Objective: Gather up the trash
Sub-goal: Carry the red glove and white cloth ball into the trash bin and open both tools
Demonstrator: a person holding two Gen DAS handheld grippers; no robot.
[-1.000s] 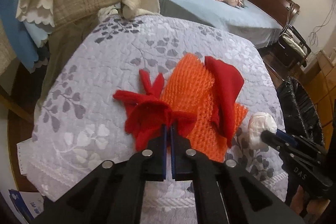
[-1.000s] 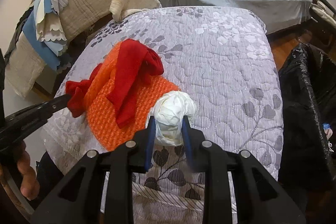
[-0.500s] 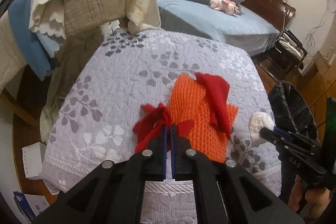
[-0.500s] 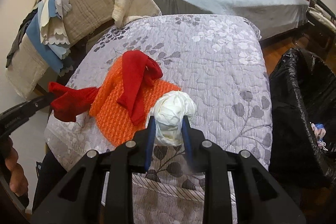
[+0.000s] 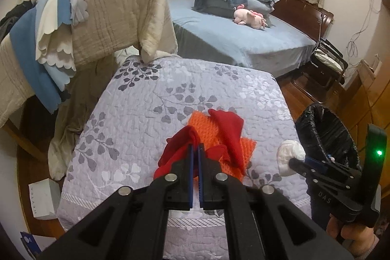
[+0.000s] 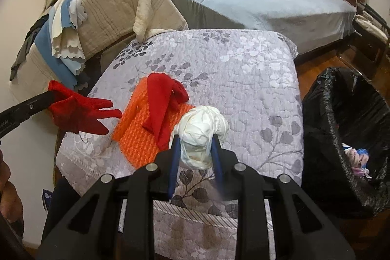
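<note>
I have something in each hand. My right gripper (image 6: 195, 150) is closed on the white wad (image 6: 202, 135), its blue pads pressed into both sides, and the wad hangs clear of the quilt (image 6: 219, 65) near its front edge. My left gripper (image 5: 195, 157) is pinched nearly flat on the red glove (image 6: 80, 113); in the right view the glove dangles in the air off the left edge of the quilt, fingers spread.

The bin (image 6: 341, 128) with its black liner stands on the floor just right of the quilt, open, with a few coloured scraps already at the bottom. So some trash looks collected, and I judge two pieces are picked up but not yet dropped in.

Left on the quilt are the orange mesh (image 6: 139, 128) and a second red cloth (image 6: 160, 101) draped over it. Whether those count as trash I cannot say for sure. The wad is the nearer load to the bin; the glove must cross the whole quilt.
</note>
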